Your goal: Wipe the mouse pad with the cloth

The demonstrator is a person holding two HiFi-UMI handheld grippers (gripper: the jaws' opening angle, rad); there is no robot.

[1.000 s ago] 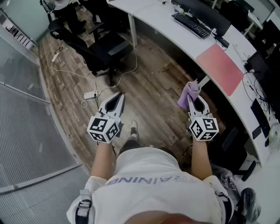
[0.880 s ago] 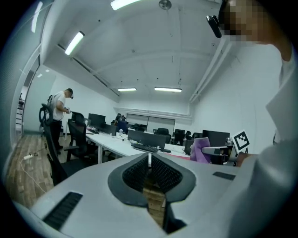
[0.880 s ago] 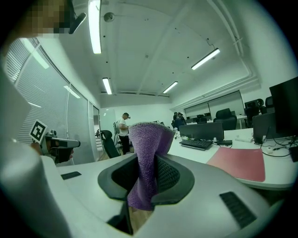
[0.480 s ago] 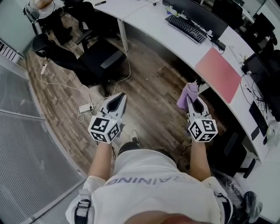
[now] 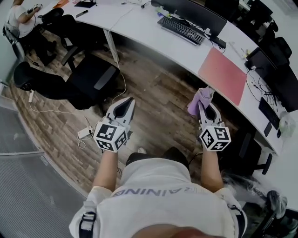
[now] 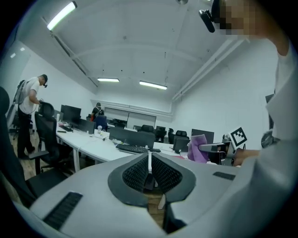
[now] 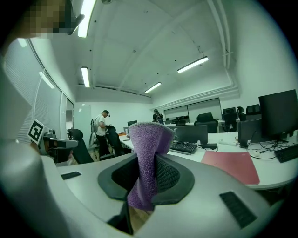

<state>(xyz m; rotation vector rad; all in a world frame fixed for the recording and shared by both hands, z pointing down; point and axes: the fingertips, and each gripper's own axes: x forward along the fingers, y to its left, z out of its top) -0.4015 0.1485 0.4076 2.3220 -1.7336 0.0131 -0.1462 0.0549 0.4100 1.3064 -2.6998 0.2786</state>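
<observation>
A pink-red mouse pad (image 5: 222,75) lies flat on the long white desk (image 5: 139,21); it shows at the right of the right gripper view too, mouse pad (image 7: 231,167). My right gripper (image 5: 203,103) is shut on a purple cloth (image 5: 199,99), held over the wooden floor short of the desk edge. The cloth (image 7: 147,162) stands up between the jaws and hangs below them. My left gripper (image 5: 124,106) is shut with nothing in it, level with the right one, over the floor. In its own view the left gripper (image 6: 149,166) has its pads together.
A black keyboard (image 5: 181,29) and monitor (image 5: 195,12) sit on the desk left of the pad. A black office chair (image 5: 88,79) stands on the floor at left, with a power strip (image 5: 84,133) and cable. People stand far left (image 7: 101,129). More monitors (image 5: 274,79) at right.
The view has shifted toward the desk: the mouse pad and keyboard sit lower and more to the left in frame. Both grippers keep their pose, the right one still holding the cloth.
</observation>
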